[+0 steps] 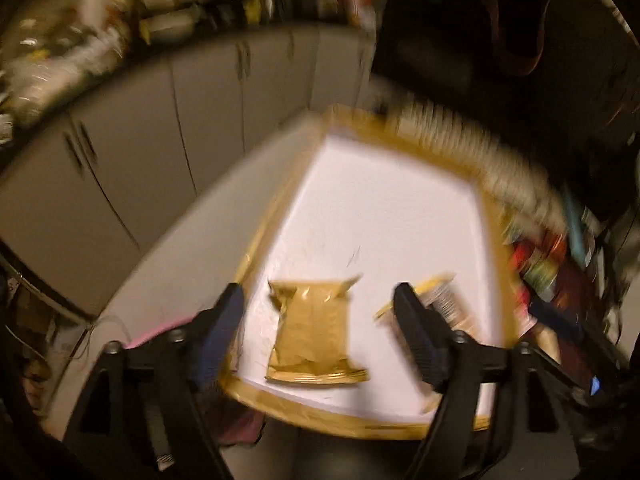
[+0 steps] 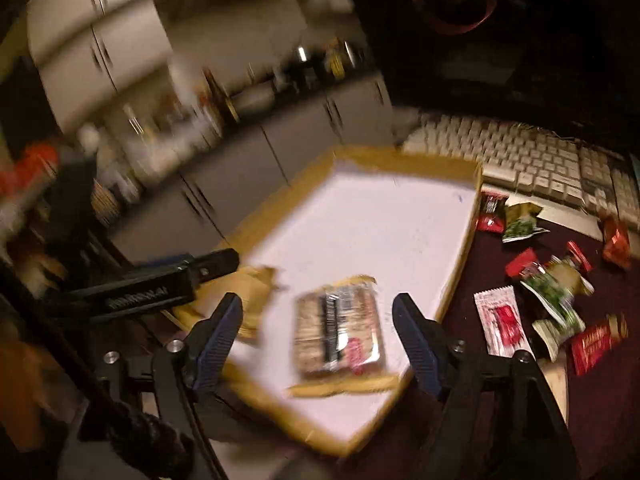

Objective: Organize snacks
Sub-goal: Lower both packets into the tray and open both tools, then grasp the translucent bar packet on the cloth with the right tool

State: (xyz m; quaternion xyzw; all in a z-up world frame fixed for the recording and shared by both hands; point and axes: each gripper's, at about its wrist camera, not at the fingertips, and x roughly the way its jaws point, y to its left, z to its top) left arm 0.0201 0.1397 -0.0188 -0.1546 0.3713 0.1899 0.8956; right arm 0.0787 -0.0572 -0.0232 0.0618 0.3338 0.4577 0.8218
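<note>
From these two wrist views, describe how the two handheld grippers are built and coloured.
Both look alike: the left gripper and the right gripper have black angular frames with silver bolts, and two tapering fingers faced with dark blue ribbed pads. The left one's body, seen from the right wrist, bears blurred white lettering. No sleeves are visible.

A shallow cardboard tray (image 2: 460,264) (white inside) sits on the table (image 2: 500,384). Beside it lie loose snack packets (image 2: 554,292) and a keyboard (image 2: 532,164).

Gold packet (image 1: 312,336) on tray (image 1: 496,280), between open tool (image 1: 320,312) fingers
</note>
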